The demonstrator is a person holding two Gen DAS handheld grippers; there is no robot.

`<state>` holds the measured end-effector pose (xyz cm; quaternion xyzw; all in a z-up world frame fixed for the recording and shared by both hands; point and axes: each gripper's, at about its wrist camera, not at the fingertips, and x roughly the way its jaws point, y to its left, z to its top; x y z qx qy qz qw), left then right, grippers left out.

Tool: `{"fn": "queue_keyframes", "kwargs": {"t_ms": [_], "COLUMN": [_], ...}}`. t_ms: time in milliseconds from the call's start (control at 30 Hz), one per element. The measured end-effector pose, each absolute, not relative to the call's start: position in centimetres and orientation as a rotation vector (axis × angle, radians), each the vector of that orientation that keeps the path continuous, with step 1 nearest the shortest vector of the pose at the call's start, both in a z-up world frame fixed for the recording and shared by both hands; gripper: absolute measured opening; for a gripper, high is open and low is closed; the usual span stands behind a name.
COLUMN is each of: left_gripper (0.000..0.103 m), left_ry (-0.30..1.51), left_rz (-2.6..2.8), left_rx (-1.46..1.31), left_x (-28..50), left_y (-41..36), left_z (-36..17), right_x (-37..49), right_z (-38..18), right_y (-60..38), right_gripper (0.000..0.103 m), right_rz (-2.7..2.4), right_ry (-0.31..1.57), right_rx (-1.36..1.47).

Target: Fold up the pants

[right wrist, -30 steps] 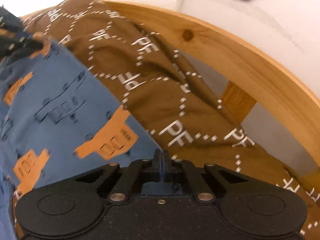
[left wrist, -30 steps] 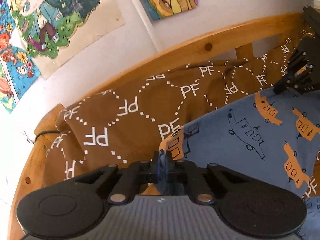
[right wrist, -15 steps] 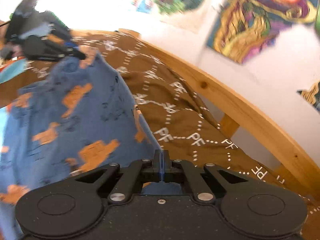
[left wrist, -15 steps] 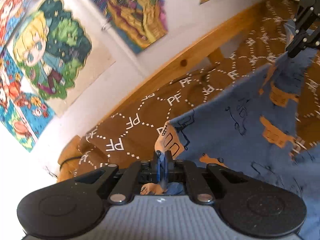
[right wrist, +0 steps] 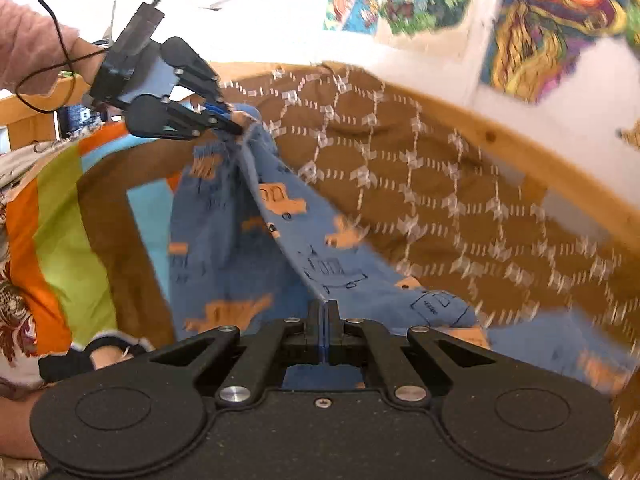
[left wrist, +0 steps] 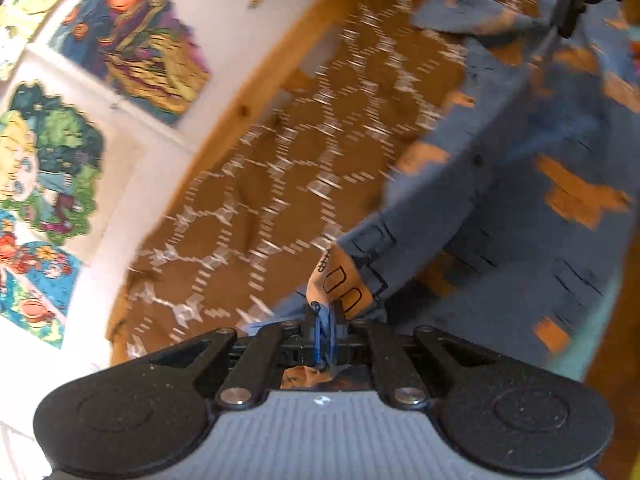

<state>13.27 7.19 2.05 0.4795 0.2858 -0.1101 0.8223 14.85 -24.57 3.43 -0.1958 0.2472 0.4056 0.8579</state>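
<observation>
The pants are pinched by the left claw and right claw, stretched over the bed cover so a fold can be laid.

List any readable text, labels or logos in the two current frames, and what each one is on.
None readable.
Brown bedspread: white repeating marks inside its lattice, motion-blurred, illegible.
Blue pants: bus drawings only, no letters.
Wall posters: pictures, no legible words.
</observation>
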Motion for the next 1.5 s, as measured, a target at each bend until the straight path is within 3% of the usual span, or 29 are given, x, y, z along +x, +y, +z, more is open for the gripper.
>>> {"fn": "queue_keyframes", "kwargs": {"t_ms": [300, 633, 1400, 1467, 1500], "left_gripper": [0.011, 0.006, 0.007, 0.012, 0.025], "left_ry": [0.644, 0.662, 0.690, 0.701, 0.707], "left_rz": [-0.207, -0.233, -0.255, -0.251, -0.249], "left_rx": [1.118, 1.156, 1.179, 1.145, 1.121], "left_x": [11.0, 10.0, 9.5, 9.6, 9.6], "left_y": [7.3, 7.2, 7.4, 7.3, 7.3], "left_z": [-2.7, -2.8, -4.1, -3.8, -3.5], "right_x": [12.5, 12.1, 9.4, 9.5, 9.6], "right_z": [-2.4, -2.7, -3.1, -3.7, -3.8], "right_y": [-24.1, -23.8, -22.6, -22.4, -22.5], "right_gripper": [0.000, 0.000, 0.000, 0.000, 0.005], "right_rz": [0.768, 0.790, 0.895, 0.885, 0.890], "right_ry": [0.575, 0.573, 0.658, 0.660, 0.667], "right_rx": [-0.353, -0.412, -0.562, -0.565, -0.554]}}
